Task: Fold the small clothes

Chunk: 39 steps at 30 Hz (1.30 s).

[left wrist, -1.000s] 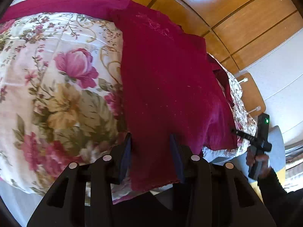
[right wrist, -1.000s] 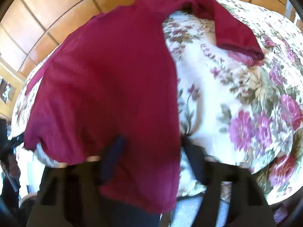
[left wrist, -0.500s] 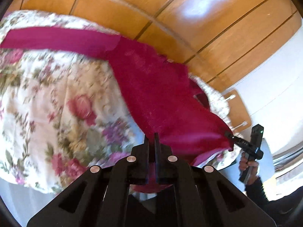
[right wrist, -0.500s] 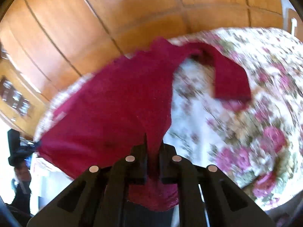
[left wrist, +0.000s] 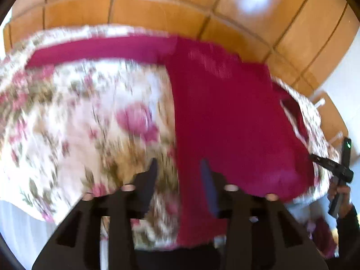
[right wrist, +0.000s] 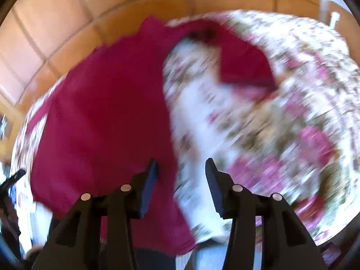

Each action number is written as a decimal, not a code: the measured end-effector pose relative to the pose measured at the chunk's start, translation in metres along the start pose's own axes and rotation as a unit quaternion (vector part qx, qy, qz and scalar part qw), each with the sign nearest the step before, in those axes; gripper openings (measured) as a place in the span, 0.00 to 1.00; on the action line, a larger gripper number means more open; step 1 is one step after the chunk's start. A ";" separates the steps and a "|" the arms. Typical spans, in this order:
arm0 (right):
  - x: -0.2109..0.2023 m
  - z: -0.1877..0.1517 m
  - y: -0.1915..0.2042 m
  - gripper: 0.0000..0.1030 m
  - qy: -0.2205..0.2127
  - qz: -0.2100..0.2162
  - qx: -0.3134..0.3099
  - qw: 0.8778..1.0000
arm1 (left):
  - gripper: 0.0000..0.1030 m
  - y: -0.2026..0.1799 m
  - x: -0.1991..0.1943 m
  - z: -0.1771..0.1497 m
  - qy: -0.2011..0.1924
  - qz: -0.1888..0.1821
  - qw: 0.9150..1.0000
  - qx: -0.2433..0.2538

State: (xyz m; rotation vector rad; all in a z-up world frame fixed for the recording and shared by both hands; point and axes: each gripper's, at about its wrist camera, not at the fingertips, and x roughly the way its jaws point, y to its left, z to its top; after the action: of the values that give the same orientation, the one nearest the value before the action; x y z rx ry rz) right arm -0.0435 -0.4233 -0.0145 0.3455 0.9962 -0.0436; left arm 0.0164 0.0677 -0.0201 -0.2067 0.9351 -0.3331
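A crimson long-sleeved top point(left wrist: 229, 121) lies spread on a floral tablecloth point(left wrist: 90, 117), its hem hanging over the near edge. One sleeve point(left wrist: 101, 49) stretches left along the far edge. My left gripper point(left wrist: 180, 180) hovers over the top's left hem edge, its jaws opening, and the cloth lies below them with no pad pressing on it. My right gripper point(right wrist: 181, 177) hangs over the top's point(right wrist: 101, 123) right hem edge, its jaws also opening and free of the cloth. The other sleeve point(right wrist: 245, 67) is bent back on the tablecloth point(right wrist: 281, 135). Both views are blurred by motion.
Wooden floor point(left wrist: 180, 6) lies beyond the table. A hand point(left wrist: 342, 193) holds the right gripper point(left wrist: 335, 168) at the table's right corner. A wooden piece of furniture point(left wrist: 330, 112) stands by a white wall at the far right. The table's near edge is just below both grippers.
Both grippers shut on the hem and lifted it half a second ago. Now both have opened and let go, and the top lies on the table again.
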 end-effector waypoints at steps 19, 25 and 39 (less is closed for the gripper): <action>0.013 0.105 -0.047 0.07 -0.110 -0.159 -0.029 0.981 | 0.49 -0.105 0.119 0.038 0.044 -0.002 0.992 0.115; -0.065 0.141 -0.094 0.06 -0.192 -0.158 0.050 0.967 | 0.49 -0.111 0.134 0.042 0.045 0.012 0.990 0.133; 0.006 0.218 -0.250 0.06 -0.108 -0.319 0.192 0.922 | 0.55 -0.114 0.152 0.052 0.050 0.045 0.987 0.149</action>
State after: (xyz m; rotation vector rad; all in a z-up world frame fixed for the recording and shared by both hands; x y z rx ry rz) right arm 0.0894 -0.7254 0.0215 0.3501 0.8405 -0.8638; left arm 0.1204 -0.0930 -0.0685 0.1279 0.9781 -0.3971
